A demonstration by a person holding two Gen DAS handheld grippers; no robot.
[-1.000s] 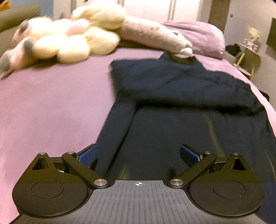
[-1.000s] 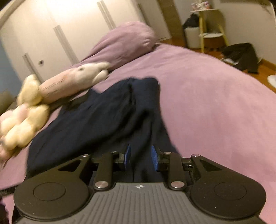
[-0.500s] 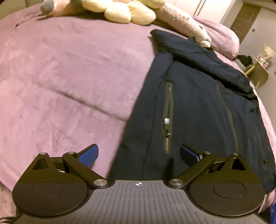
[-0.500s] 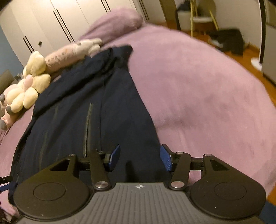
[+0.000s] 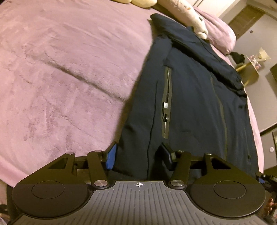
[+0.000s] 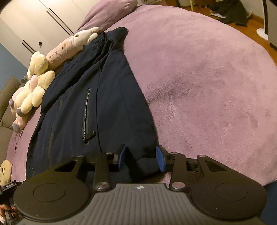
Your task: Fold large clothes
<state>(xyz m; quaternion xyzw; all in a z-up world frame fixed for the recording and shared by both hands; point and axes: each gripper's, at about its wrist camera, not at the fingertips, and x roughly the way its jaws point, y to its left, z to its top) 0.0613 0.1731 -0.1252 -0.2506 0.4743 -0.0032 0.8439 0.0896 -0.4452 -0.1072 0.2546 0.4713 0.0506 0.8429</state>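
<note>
A dark navy jacket (image 5: 190, 103) lies flat on a purple bedspread (image 5: 60, 77), collar end far, hem near, with zipped pockets on its front. It also shows in the right wrist view (image 6: 103, 103). My left gripper (image 5: 138, 156) is open, its blue pads either side of the jacket's near left hem corner. My right gripper (image 6: 141, 158) is open, its pads either side of the near right hem corner. Neither is closed on the cloth.
Plush toys (image 6: 34, 90) and a long pink plush (image 6: 69, 48) lie beyond the jacket's collar, with a purple pillow (image 6: 107, 12) behind. White wardrobes (image 6: 43, 20) stand at the back. A yellow side table (image 5: 251, 69) and the wooden floor (image 6: 256, 32) lie past the bed's edge.
Both grippers have pulled back to the jacket's near hem, one at each corner. The left jaws have narrowed around the left corner. The right jaws have opened wider.
</note>
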